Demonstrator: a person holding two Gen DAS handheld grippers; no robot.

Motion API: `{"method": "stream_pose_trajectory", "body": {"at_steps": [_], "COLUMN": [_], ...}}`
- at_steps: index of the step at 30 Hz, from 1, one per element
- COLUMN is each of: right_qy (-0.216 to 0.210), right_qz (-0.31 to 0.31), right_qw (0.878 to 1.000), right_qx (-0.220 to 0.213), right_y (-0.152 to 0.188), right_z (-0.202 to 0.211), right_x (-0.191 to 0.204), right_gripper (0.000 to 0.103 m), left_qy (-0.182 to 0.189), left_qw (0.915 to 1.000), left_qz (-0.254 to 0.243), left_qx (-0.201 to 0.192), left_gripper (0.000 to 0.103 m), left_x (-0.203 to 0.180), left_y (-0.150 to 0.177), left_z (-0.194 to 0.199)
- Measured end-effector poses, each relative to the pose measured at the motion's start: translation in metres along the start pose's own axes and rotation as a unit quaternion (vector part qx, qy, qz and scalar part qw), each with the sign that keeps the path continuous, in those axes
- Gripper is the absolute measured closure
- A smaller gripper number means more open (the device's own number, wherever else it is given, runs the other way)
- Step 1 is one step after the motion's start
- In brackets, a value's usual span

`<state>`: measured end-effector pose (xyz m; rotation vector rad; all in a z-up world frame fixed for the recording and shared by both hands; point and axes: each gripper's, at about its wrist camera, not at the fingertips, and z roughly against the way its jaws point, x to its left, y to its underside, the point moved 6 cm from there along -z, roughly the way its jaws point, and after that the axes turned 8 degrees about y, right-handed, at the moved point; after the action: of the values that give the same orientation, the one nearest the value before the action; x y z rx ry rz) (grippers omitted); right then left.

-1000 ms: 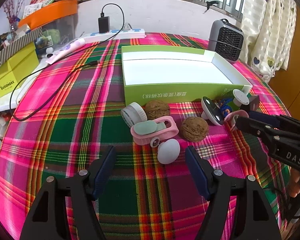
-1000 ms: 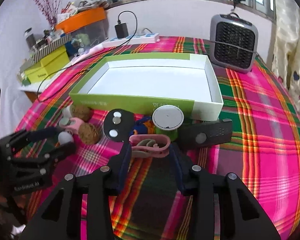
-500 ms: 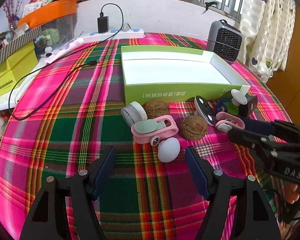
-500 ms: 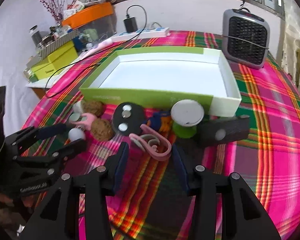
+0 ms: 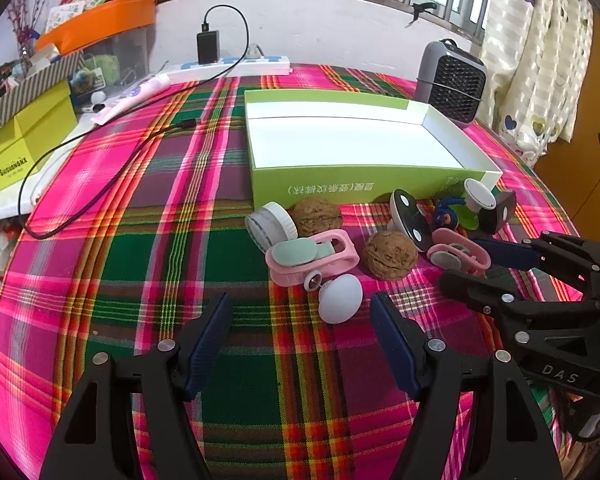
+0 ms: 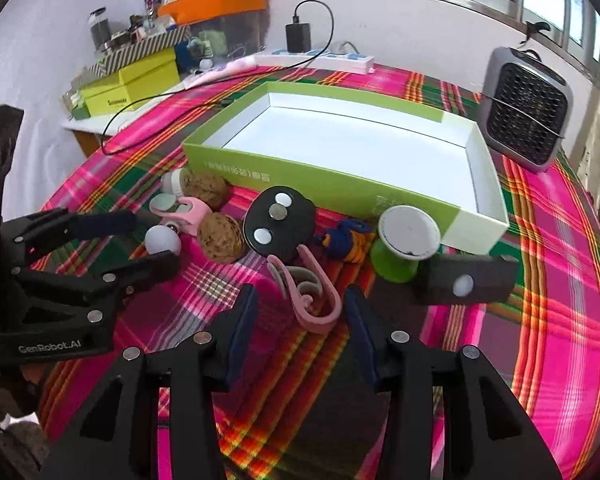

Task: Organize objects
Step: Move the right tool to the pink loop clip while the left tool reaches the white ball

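Note:
An empty green box stands on the plaid table. Small items lie in front of it: a white ball, a pink clip with a mint pad, two walnuts, a white cap, a black oval piece, a pink curved clip, a green spool. My left gripper is open, the ball just ahead between its fingers. My right gripper is open around the pink curved clip.
A grey fan heater stands behind the box at right. A power strip and charger with a black cable lie at the back left. Yellow-green boxes and an orange bin crowd the left side.
My right gripper has swung left and the pink curved clip has turned between its fingers, from crosswise to lengthwise. The left gripper has barely moved.

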<state>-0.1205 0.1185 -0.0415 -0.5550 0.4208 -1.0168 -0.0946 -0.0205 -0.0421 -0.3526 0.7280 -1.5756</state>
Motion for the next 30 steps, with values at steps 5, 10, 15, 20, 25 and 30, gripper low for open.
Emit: {"method": "stream_pose_trajectory", "body": {"at_steps": [5, 10, 15, 20, 25, 30], "right_qy": [0.007, 0.009, 0.014, 0.013, 0.011, 0.007], "right_qz": [0.005, 0.000, 0.002, 0.001, 0.001, 0.001], "right_qw": [1.000, 1.000, 1.000, 1.000, 1.000, 1.000], "right_qx": [-0.001, -0.001, -0.003, -0.005, -0.006, -0.007], "right_y": [-0.0010, -0.0013, -0.0007, 0.0001, 0.0004, 0.0009], "right_z": [-0.0016, -0.0013, -0.0004, 0.0006, 0.0017, 0.0026], "right_x": [0.0001, -0.0013, -0.0007, -0.0025, -0.0020, -0.0008], "right_gripper": [0.057, 0.057, 0.061, 0.067, 0.073, 0.077], "left_qy": [0.003, -0.003, 0.000, -0.002, 0.001, 0.003], "left_qw": [1.0000, 1.0000, 1.0000, 0.9999, 1.0000, 1.0000], "left_qz": [0.005, 0.005, 0.008, 0.009, 0.008, 0.008], "left_qx": [-0.001, -0.003, -0.004, -0.004, -0.004, -0.003], "left_gripper": [0.033, 0.045, 0.055, 0.063, 0.071, 0.074], "left_x": [-0.0012, -0.0006, 0.0002, 0.0012, 0.0012, 0.0008], "left_y": [-0.0021, -0.0051, -0.0057, -0.0058, -0.0060, -0.0057], "left_z": [-0.0008, -0.0013, -0.0007, 0.0000, 0.0000, 0.0001]}}
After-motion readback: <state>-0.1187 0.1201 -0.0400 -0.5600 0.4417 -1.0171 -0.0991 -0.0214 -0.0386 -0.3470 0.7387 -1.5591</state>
